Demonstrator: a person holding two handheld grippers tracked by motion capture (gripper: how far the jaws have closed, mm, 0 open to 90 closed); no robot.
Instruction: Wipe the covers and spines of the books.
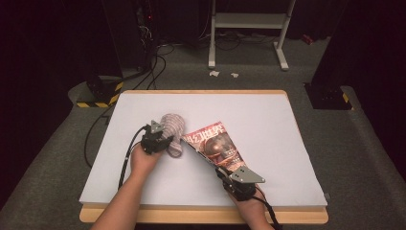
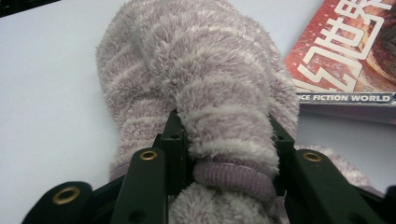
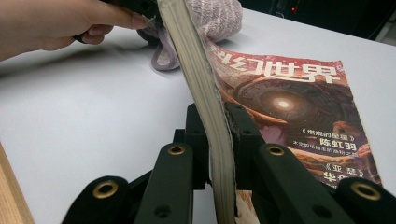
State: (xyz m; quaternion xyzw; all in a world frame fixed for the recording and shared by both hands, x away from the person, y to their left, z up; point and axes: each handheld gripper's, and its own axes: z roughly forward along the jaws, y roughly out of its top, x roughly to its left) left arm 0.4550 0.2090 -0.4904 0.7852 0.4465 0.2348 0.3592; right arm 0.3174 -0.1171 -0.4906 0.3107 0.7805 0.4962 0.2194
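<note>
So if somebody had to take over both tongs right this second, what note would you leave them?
Left tongs: shut on the fuzzy lilac sock, gripped near its cuff, low over the white table.
Right tongs: shut on the magazine, clamped at its near edge, that edge lifted and the far end resting on the table.
Positions: sock lies just left of the magazine's far corner, touching or nearly so.
Done: both things are picked up.
Left: I can't tell the goal; perhaps the sock goes under or onto the magazine. Keep both grips.

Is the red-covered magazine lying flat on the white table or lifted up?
Lifted: the right gripper holds the red-covered magazine by its edge, tilting that side off the white table.
</note>
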